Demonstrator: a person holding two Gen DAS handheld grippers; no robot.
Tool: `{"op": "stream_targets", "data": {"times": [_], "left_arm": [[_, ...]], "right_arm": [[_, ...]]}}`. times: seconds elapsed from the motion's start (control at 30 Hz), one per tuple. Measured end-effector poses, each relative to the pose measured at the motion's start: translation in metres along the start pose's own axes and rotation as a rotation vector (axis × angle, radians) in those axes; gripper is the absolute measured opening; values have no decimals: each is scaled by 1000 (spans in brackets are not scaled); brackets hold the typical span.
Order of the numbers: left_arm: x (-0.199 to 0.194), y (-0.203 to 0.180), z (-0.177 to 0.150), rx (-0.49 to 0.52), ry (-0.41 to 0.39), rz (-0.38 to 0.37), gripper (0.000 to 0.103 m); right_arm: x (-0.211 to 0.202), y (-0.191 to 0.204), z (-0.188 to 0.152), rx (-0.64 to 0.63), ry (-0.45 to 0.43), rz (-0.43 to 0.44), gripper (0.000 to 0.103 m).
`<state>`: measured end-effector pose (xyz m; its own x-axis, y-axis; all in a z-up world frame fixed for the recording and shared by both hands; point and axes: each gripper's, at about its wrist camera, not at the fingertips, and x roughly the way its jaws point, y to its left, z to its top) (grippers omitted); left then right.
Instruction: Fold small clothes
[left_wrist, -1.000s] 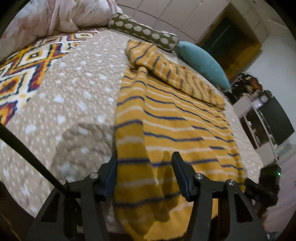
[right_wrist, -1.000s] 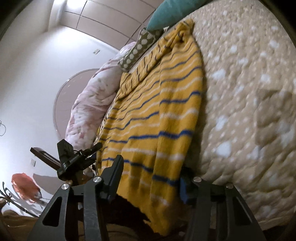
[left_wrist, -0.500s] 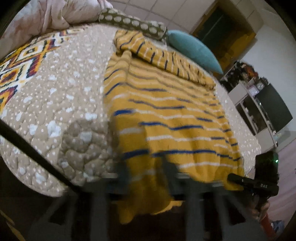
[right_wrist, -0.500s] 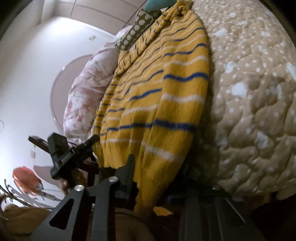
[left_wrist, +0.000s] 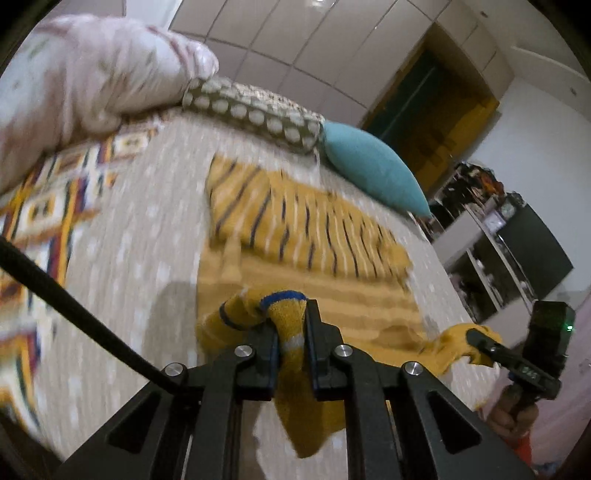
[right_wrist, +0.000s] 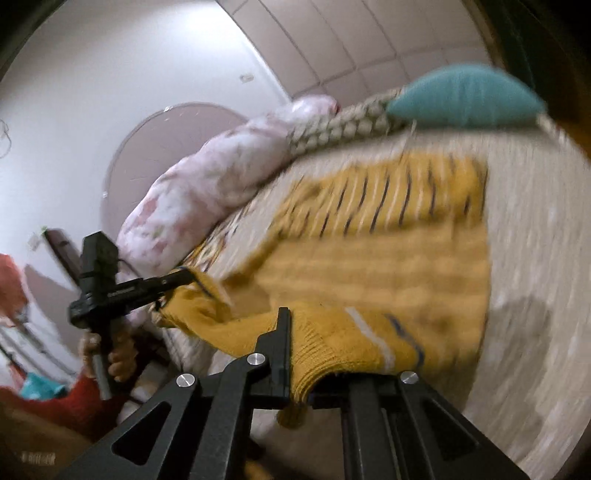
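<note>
Both grippers now clamp the hem of the yellow striped sweater (left_wrist: 310, 266): my left gripper (left_wrist: 290, 332) is closed on one bottom corner, my right gripper (right_wrist: 295, 354) on the other, whereas a second ago the jaws stood apart around cloth hanging over the edge of the bed (left_wrist: 140, 258). The hem is lifted off that edge and carried forward, the rest of the garment lying flat ahead of my fingers with its sleeve folded across the far end. I judge this the start of the bottom-to-top fold.
</note>
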<state>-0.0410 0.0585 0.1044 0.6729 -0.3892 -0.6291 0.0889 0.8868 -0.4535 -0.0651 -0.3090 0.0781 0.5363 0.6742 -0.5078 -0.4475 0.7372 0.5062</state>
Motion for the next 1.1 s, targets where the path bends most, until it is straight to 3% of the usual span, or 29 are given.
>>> {"op": "stream_targets", "data": {"times": [0.17, 0.3, 0.4, 0.47, 0.57, 0.67, 0.73, 0.8, 0.93, 1.1], "left_arm": [[76, 3, 74, -8, 12, 111, 11], [137, 15, 107, -37, 70, 180, 11], [163, 27, 115, -82, 101, 174, 11], [175, 37, 123, -131, 114, 131, 12], [182, 54, 134, -244, 127, 35, 16], [180, 65, 143, -315, 107, -30, 34], [173, 69, 149, -332, 76, -37, 57], [164, 74, 154, -345, 37, -31, 66], [156, 80, 154, -336, 42, 19, 66], [143, 79, 133, -243, 94, 76, 66]], "right_arm": [[40, -33, 69, 39, -46, -91, 7], [81, -63, 108, 91, -37, -154, 7], [111, -87, 125, 139, -7, -185, 7], [130, -101, 134, 163, 19, -185, 7], [151, -130, 145, 247, 43, -176, 10], [165, -161, 152, 372, 48, -150, 18], [172, -174, 155, 423, 39, -156, 33], [173, -183, 160, 462, 7, -155, 56], [165, -195, 171, 534, -61, -163, 65], [143, -183, 184, 452, -63, -219, 66]]}}
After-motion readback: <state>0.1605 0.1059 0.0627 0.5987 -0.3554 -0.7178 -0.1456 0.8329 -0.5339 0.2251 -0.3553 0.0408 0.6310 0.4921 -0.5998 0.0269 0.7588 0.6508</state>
